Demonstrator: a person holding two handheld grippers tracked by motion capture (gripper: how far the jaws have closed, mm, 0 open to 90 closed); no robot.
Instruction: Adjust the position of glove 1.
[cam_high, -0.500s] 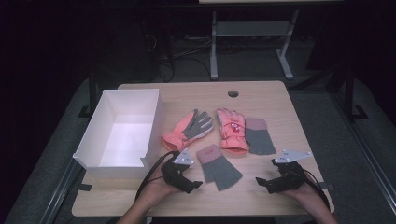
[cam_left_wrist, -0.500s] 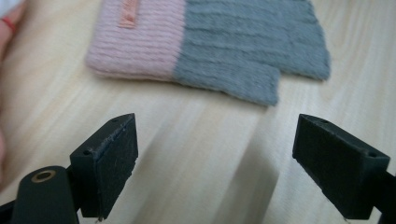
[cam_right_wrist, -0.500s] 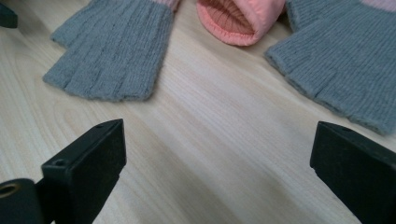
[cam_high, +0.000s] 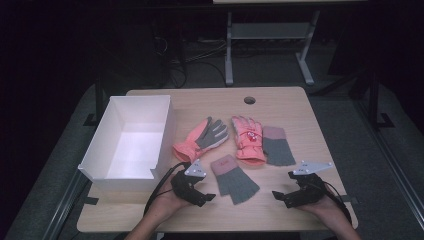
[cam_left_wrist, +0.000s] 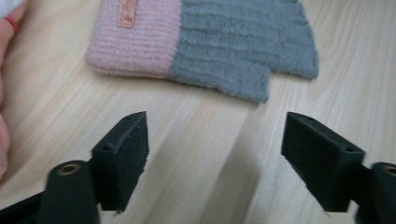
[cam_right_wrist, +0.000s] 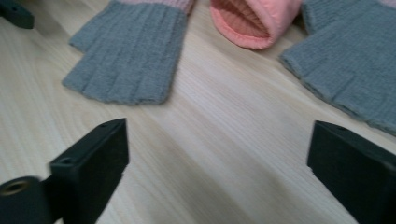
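A grey knit glove with a pink cuff (cam_high: 234, 179) lies flat near the table's front. My left gripper (cam_high: 207, 197) rests just left of it, open and empty. In the left gripper view the same knit glove (cam_left_wrist: 210, 42) lies beyond the left gripper (cam_left_wrist: 215, 154), apart from the jaws. My right gripper (cam_high: 277, 195) sits to the glove's right, open, with bare wood between its jaws. The right gripper (cam_right_wrist: 217, 163) faces this glove's finger end (cam_right_wrist: 130, 51). A second grey knit glove (cam_high: 277, 146) lies farther back.
Two orange-pink ski gloves lie mid-table, one palm-up with a grey palm (cam_high: 202, 137), one with a red motif (cam_high: 246, 140). An open white box (cam_high: 127, 142) stands at the left. The wooden table (cam_high: 290, 105) has a cable hole (cam_high: 249, 100) at the back.
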